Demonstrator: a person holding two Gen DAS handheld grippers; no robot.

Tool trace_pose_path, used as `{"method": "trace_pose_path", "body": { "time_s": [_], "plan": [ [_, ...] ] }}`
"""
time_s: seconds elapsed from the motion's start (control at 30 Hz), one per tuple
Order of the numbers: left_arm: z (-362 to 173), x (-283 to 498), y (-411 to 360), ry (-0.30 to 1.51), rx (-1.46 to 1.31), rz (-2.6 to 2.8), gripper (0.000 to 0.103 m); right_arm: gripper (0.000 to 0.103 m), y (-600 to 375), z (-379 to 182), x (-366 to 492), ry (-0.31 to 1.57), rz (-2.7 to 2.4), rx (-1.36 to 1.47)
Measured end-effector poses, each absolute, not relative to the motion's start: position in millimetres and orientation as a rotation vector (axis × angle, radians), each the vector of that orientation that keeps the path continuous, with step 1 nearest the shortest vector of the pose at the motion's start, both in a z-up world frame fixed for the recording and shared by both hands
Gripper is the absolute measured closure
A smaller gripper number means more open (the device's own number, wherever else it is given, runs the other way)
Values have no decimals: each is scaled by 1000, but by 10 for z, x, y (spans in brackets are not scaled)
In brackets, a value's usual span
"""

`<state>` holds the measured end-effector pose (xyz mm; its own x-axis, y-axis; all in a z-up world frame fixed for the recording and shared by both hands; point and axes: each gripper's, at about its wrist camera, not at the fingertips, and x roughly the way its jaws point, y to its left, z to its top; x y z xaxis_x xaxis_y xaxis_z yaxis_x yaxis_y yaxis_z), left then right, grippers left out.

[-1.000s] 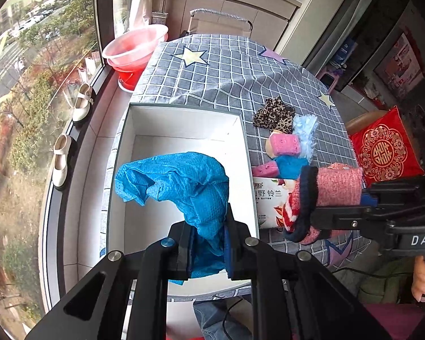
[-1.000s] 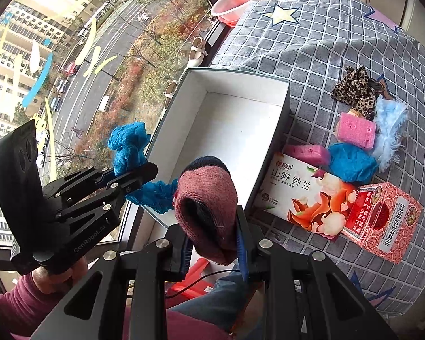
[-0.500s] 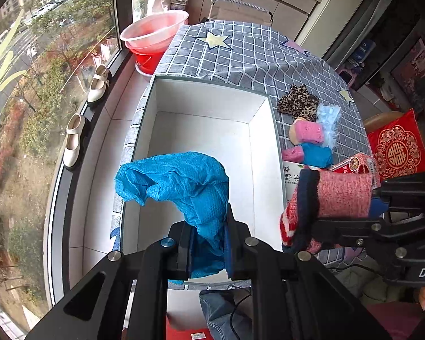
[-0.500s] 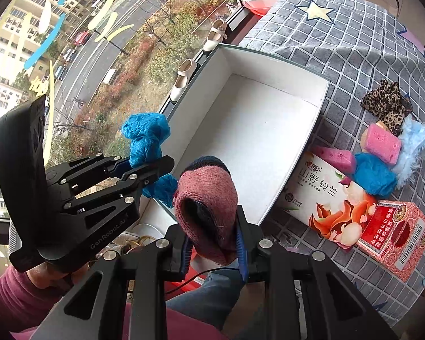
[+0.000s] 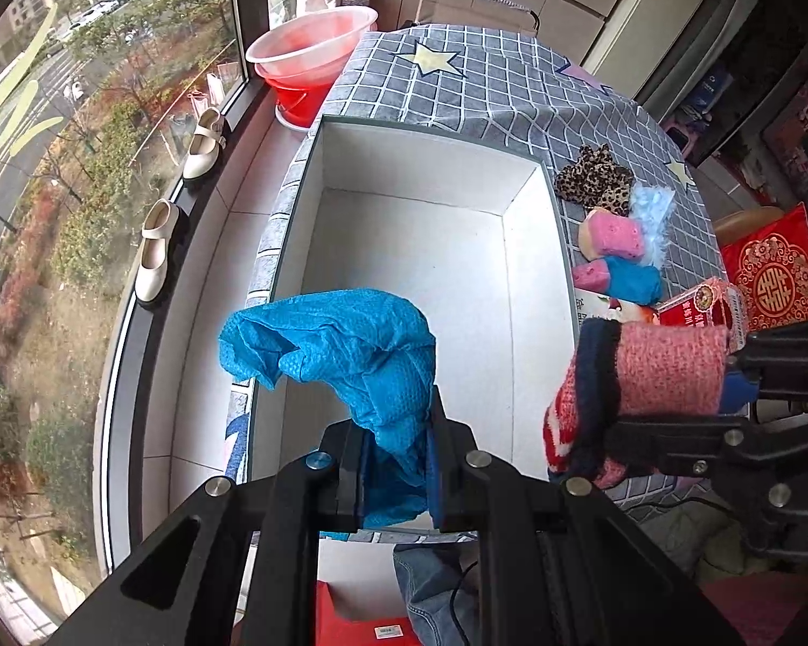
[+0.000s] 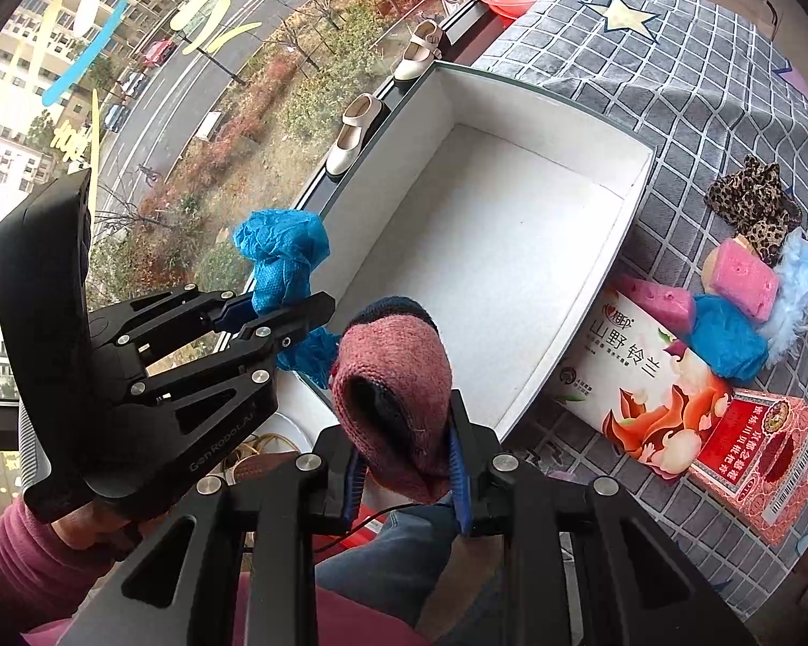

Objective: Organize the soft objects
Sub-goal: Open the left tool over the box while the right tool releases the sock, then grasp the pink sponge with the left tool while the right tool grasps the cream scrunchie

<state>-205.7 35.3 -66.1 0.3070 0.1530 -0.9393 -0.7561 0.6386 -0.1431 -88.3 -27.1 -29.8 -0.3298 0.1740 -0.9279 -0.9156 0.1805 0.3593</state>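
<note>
My left gripper (image 5: 396,430) is shut on a crumpled blue cloth (image 5: 345,344), held above the near left corner of the white box (image 5: 431,269). In the right wrist view that left gripper (image 6: 283,317) and its blue cloth (image 6: 283,258) hang beside the white box (image 6: 485,269). My right gripper (image 6: 404,457) is shut on a pink knitted sock (image 6: 398,377) with a dark cuff, above the box's near edge. The left wrist view shows the pink sock (image 5: 646,377) at the right. Nothing lies inside the box.
Right of the box on the checked tablecloth (image 6: 700,81) lie a leopard-print piece (image 6: 754,204), pink sponges (image 6: 740,280), a blue cloth ball (image 6: 727,344), a pale blue fluffy item (image 6: 802,280) and two printed cartons (image 6: 657,387). Shoes (image 5: 153,258) and red basins (image 5: 307,64) stand on the window sill.
Both grippers have moved toward the window side and lower with their loads. The box now sits more centrally in both views. Neither grip has changed.
</note>
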Motion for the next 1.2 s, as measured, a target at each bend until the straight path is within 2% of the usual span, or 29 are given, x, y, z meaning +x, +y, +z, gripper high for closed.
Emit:
{"method": "trace_pose_path", "body": {
  "time_s": [0.3, 0.37, 0.4, 0.43, 0.47, 0.53, 0.57, 0.63, 0.73, 1.0, 1.07, 1.2],
  "plan": [
    [-710, -2083, 352, 1111, -662, 666, 84, 75, -244, -346, -943, 1457, 1364, -772],
    [-713, -2087, 352, 1111, -659, 676, 76, 75, -238, -352, -956, 1462, 1365, -771],
    [-711, -2085, 348, 1112, -649, 681, 65, 72, -234, -360, -956, 1470, 1362, -769],
    [-702, -2080, 338, 1113, -633, 690, 50, 60, -234, -365, -952, 1476, 1358, -765],
    [-693, -2074, 325, 1114, -615, 695, 42, 53, -233, -366, -943, 1477, 1348, -762],
    [-671, -2093, 317, 1110, -579, 727, 34, 37, -234, -368, -907, 1459, 1311, -775],
    [-659, -2112, 328, 1098, -578, 735, 32, 33, -235, -367, -879, 1461, 1297, -771],
    [-659, -2165, 385, 1089, -606, 758, 18, 13, -248, -362, -813, 1458, 1251, -768],
    [-672, -2202, 470, 1093, -661, 756, 10, 7, -297, -296, -704, 1474, 1220, -705],
    [-413, -1909, 436, 1067, -659, 620, 9, 7, -661, 163, -88, 1440, 1106, -508],
    [-350, -1766, 414, 1067, -646, 586, 9, 1, -830, 270, 216, 1424, 1042, -449],
    [-271, -1476, 381, 1070, -645, 527, 9, 0, -1209, 294, 878, 1425, 910, -356]
  ]
}}
